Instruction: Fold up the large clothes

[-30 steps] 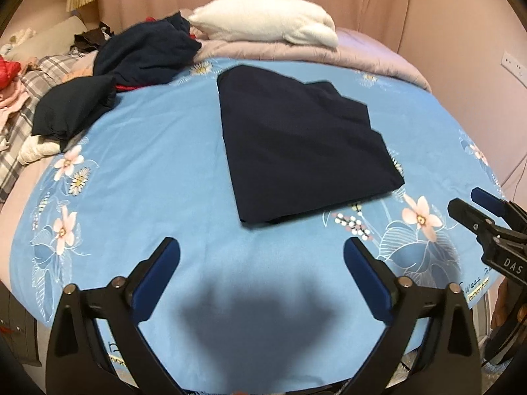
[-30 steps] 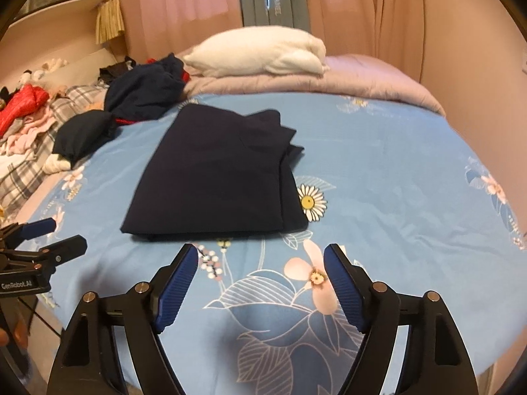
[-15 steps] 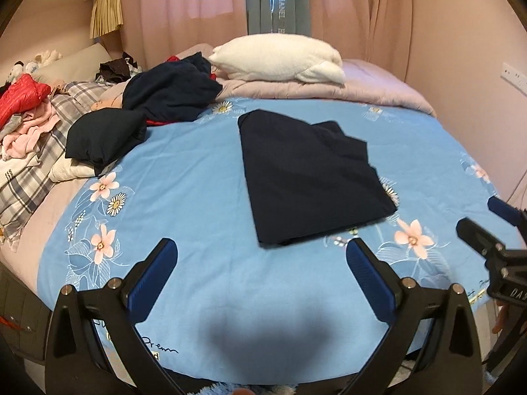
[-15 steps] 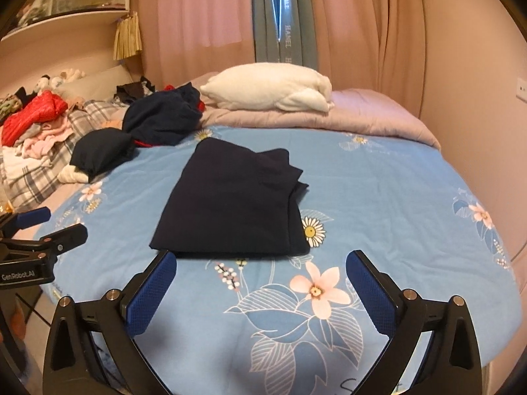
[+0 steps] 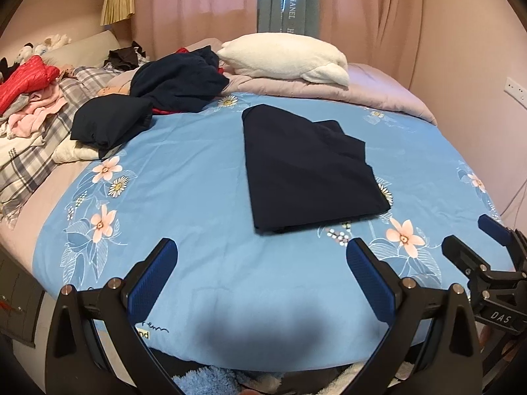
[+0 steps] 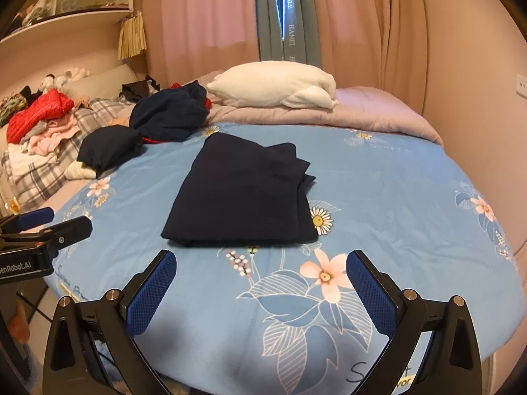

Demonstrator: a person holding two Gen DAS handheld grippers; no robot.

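The folded navy garment (image 5: 309, 174) lies flat mid-frame on the blue floral bedsheet (image 5: 197, 197). Both the left gripper (image 5: 262, 275) and right gripper (image 6: 260, 279) hover at the bottom, angled downward, jaws spread wide, grasping nothing.

I am in a home bedroom: a bed (image 6: 411, 197) with a blue flowered sheet fills my view, a white pillow (image 6: 273, 87) lies at its far side, pink curtains (image 6: 210, 13) hang behind it, and loose clothes (image 6: 42, 121) are heaped along the left.
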